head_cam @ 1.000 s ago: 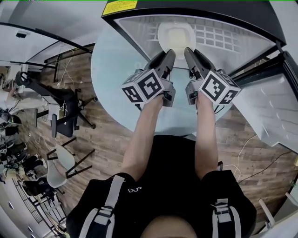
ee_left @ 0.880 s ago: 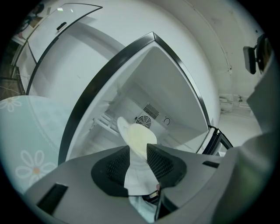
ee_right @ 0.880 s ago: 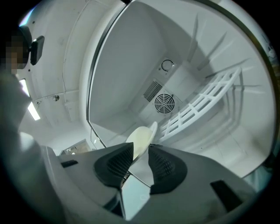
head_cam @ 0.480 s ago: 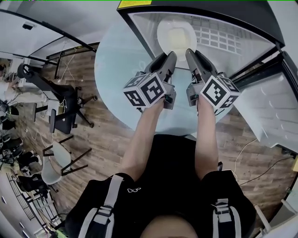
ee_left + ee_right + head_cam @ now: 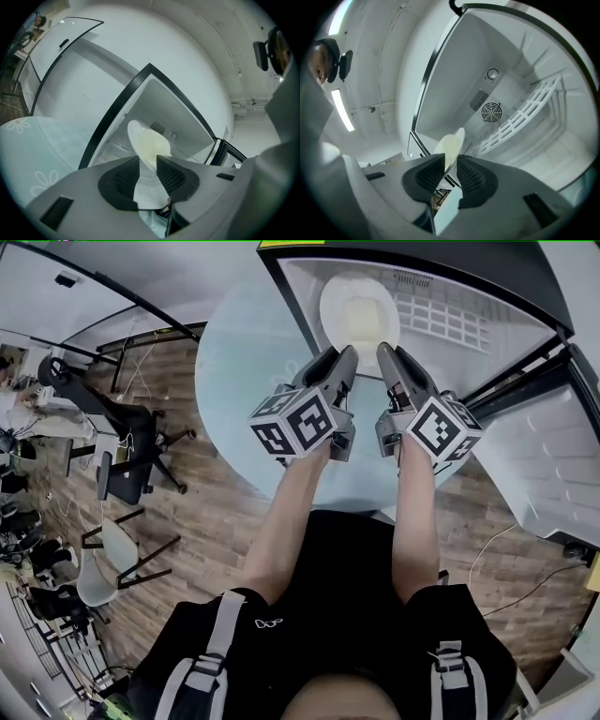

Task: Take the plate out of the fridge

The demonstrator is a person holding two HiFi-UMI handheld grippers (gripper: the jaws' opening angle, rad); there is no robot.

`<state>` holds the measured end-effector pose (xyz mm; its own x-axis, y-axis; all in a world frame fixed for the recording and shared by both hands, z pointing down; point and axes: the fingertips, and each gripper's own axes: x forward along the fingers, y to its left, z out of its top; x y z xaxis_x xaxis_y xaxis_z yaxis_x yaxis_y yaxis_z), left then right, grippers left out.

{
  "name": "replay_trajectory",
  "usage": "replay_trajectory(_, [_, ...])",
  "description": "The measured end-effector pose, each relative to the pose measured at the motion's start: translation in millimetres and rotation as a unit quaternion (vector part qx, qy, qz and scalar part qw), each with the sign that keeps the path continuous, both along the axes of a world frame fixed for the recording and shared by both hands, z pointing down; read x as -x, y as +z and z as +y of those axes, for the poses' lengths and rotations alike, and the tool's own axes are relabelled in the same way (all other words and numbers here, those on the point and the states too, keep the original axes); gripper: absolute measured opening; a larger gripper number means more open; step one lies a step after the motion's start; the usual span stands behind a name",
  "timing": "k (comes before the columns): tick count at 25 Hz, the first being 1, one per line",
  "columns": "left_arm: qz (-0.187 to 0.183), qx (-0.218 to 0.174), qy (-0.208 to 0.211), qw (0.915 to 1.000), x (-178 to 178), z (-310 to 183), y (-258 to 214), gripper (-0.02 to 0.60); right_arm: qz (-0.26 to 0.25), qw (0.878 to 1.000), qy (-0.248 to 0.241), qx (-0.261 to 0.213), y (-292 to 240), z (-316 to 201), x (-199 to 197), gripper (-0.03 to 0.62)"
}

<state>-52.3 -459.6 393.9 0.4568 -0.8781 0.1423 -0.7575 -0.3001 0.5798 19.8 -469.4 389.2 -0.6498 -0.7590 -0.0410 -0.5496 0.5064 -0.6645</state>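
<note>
Plate point(image 5: 357, 313) sits inside the open fridge point(image 5: 422, 254), just ahead of both tongs.
Left tongs point(image 5: 343, 356) and right tongs point(image 5: 385, 351), side by side, are closing around its near rim, not yet pinching it.

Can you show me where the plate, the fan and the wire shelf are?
plate point(image 5: 358, 313): head view, middle of its pale face.
fan point(image 5: 491, 112): right gripper view, centre of its round grille.
wire shelf point(image 5: 445, 320): head view, a bar of the white grid.
</note>
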Motion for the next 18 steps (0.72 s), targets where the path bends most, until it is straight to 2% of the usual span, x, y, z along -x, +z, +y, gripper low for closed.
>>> replay_trajectory(18, [0.002, 0.011, 0.015, 0.9998, -13.9, 11.4, 9.1, 0.106, 0.01, 1.0, 0.011, 0.012, 8.1, 12.2, -14.0, 0.077])
